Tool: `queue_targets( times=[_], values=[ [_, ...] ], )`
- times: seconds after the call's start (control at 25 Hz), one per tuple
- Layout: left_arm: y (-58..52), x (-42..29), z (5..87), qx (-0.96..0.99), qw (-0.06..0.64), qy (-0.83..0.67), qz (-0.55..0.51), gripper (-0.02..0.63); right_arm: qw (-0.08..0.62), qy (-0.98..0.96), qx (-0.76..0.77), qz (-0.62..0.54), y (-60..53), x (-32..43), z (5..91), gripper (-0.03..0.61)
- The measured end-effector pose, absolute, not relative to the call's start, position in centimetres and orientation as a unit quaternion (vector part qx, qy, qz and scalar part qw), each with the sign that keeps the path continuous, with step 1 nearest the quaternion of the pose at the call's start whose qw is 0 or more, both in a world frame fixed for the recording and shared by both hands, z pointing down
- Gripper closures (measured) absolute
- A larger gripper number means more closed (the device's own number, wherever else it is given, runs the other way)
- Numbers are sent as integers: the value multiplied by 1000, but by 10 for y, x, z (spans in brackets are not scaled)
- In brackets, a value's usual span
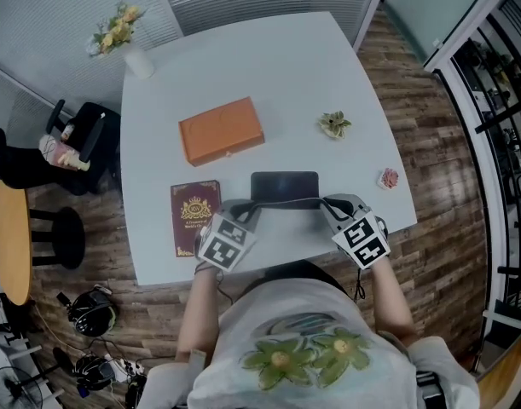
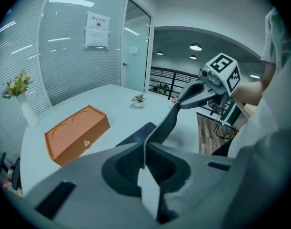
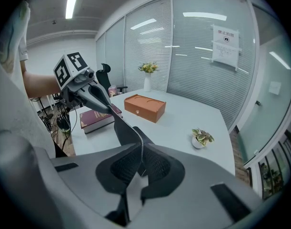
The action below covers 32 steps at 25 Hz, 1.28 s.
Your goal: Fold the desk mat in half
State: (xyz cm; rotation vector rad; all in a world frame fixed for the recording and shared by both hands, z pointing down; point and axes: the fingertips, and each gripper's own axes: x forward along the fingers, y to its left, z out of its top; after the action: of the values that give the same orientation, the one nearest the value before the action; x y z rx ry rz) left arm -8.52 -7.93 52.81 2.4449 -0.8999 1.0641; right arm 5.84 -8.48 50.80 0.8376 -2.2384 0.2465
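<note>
Listing item one: mat (image 1: 284,186), dark and thin, lying on the white tabletop (image 1: 269,66) near its front edge, between the book (image 1: 195,216) and a small pink thing (image 1: 389,178). Its far part is resting flat. Its near edge is hanging in the air between our two claws.

Left claw (image 1: 247,210): we are pinching the near left corner, jaws pressed together on the stitched hem.

Right claw (image 1: 328,204): we are pinching the near right corner likewise, jaws tight on the edge.

Handling, as we are judging it: light, soft and limp. The raised strip is curving up from the tabletop to the grips, so it is bending readily and will likely crease wherever we are laying it. The surface is looking smooth, so the flat part may be sliding as the edge is being drawn over. Best holds: the two near corners, right at the hem, as taken now.

Other stock: orange box (image 1: 222,131), plant (image 1: 334,124) and vase (image 1: 139,58), all lying beyond the mat and apart from it.
</note>
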Motion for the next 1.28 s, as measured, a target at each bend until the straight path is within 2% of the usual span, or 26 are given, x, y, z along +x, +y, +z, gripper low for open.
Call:
queue_targets(
  times=[1.28],
  values=[
    [-148, -87, 521, 858, 137, -338, 361, 595, 344, -869, 339, 105, -149, 63, 509, 549]
  ],
)
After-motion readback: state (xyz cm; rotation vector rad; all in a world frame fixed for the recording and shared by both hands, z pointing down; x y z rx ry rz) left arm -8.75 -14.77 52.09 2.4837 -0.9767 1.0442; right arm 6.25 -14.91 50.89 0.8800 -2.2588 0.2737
